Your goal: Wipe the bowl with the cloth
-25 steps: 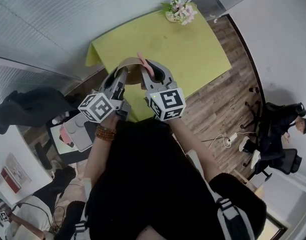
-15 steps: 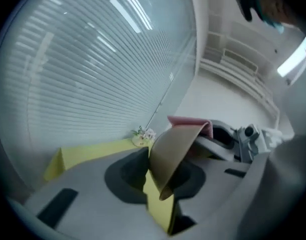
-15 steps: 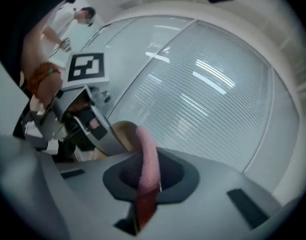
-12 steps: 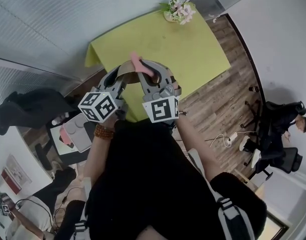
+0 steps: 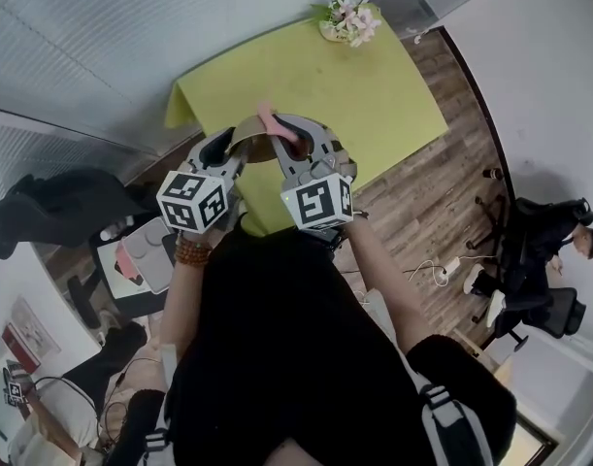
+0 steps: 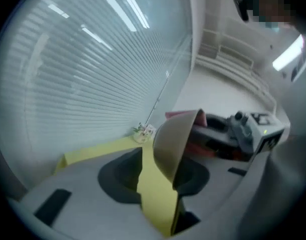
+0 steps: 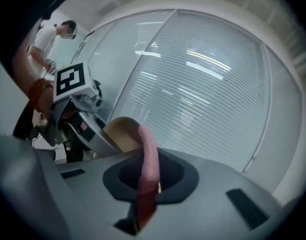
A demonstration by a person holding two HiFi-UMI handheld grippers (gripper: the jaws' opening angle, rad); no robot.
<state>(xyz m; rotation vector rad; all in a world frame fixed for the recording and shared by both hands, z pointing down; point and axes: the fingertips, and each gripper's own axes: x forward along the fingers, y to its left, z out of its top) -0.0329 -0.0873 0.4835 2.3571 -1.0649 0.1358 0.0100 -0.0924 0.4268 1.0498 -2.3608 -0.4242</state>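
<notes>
A tan bowl (image 5: pixel 249 144) (image 6: pixel 175 141) hangs tilted in the air over the near edge of the yellow-green table (image 5: pixel 374 95). My left gripper (image 5: pixel 234 146) (image 6: pixel 159 184) has the bowl's rim between its jaws, which have just been opening. The rim lies against one jaw, and a strip of table shows between it and the other. My right gripper (image 5: pixel 288 129) (image 7: pixel 146 186) is shut on a pink cloth (image 5: pixel 274 121) (image 7: pixel 147 166). The cloth sticks up from the jaws, right next to the bowl (image 7: pixel 120 133).
A pot of flowers (image 5: pixel 349 22) stands at the table's far corner. Blinds behind glass run along the left. A dark coat lies over a chair (image 5: pixel 53 212) at the left. On the wooden floor to the right a person (image 5: pixel 558 241) sits among office chairs.
Both grippers have rolled about their own axes, so the marker cubes show other faces. The bowl and cloth have stayed over the near table edge, tilted a little differently.
</notes>
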